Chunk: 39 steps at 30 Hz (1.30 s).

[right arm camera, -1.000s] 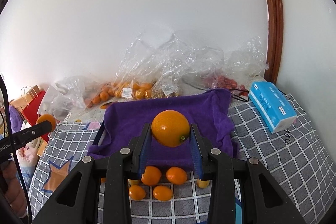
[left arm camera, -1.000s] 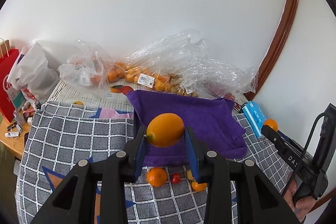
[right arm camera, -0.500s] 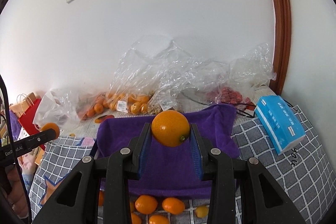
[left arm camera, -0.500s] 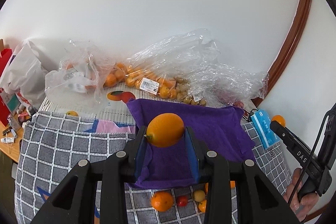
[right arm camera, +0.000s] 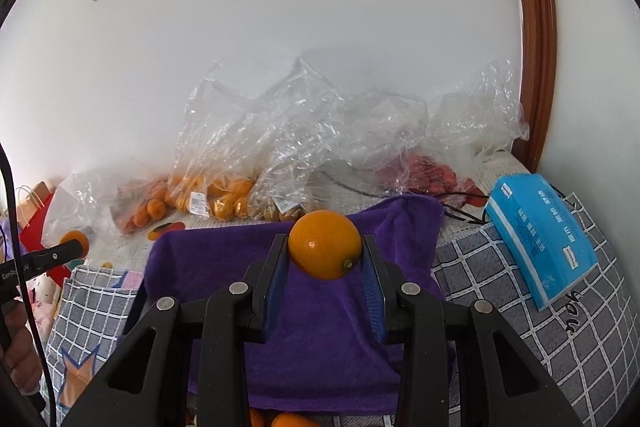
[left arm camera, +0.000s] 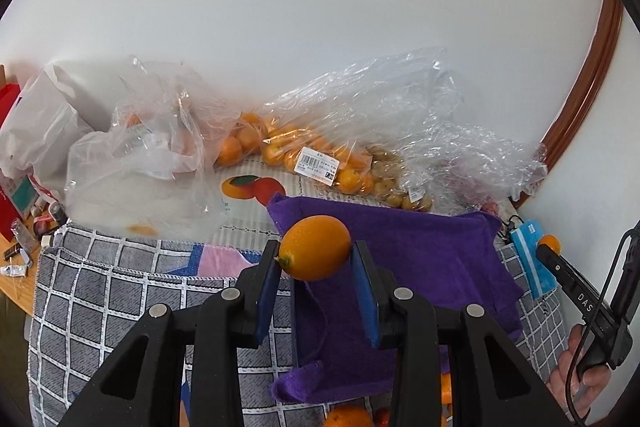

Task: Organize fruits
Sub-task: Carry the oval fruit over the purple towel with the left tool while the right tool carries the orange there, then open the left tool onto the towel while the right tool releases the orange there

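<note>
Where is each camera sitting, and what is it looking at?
Left wrist view: sits on the left gripper, looking along its fingers at a held orange fruit, the purple cloth and the fruit bags by the wall; a hand shows at right.
Right wrist view: sits on the right gripper, facing its own orange and the cloth.
Both share the cloth, the bags and the blue tissue pack.

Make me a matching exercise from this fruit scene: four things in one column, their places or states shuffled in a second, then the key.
Things:
1. oval orange fruit
2. round orange fruit
3. blue tissue pack
4. purple cloth

Places or states:
A. spread under both claws
B. lying on the checked blanket, at the right
C. clamped in the left claw
D. clamped in the right claw

Pairs: 1-C, 2-D, 3-B, 4-A
</note>
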### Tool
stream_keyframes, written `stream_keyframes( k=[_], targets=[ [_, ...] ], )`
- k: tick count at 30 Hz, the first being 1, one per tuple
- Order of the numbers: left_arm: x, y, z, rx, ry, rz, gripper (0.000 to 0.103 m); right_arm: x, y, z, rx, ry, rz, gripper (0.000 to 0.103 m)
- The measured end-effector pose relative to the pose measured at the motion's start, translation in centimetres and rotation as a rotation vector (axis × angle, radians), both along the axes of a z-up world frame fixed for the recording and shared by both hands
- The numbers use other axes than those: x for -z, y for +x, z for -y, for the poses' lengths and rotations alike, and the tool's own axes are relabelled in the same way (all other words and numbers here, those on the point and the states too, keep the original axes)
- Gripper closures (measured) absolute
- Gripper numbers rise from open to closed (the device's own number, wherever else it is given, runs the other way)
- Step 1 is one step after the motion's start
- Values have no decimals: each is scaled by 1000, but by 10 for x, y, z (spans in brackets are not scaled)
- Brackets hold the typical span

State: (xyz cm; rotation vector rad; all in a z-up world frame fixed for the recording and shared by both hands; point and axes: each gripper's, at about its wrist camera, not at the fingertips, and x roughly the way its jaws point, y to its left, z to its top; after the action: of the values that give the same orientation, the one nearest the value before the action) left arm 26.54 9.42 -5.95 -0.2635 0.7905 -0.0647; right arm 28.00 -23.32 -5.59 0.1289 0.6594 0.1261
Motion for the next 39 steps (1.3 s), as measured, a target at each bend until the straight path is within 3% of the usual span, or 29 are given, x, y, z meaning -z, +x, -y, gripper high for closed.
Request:
stream_keyframes(
  k=[20,33,37,39],
  targets=[
    [76,75,73,128,45,-176,69,93,60,11,12,-20,-187,67],
    [92,83,81,142,82,-224,69,104,67,5,-9,-30,-234,66],
    [87,81,80,138,76,-234,69,100,65,4,-11,-35,-224,56],
    [79,76,79,136,72,-226,63,93,63,5,-9,-26,-217,55]
  ],
)
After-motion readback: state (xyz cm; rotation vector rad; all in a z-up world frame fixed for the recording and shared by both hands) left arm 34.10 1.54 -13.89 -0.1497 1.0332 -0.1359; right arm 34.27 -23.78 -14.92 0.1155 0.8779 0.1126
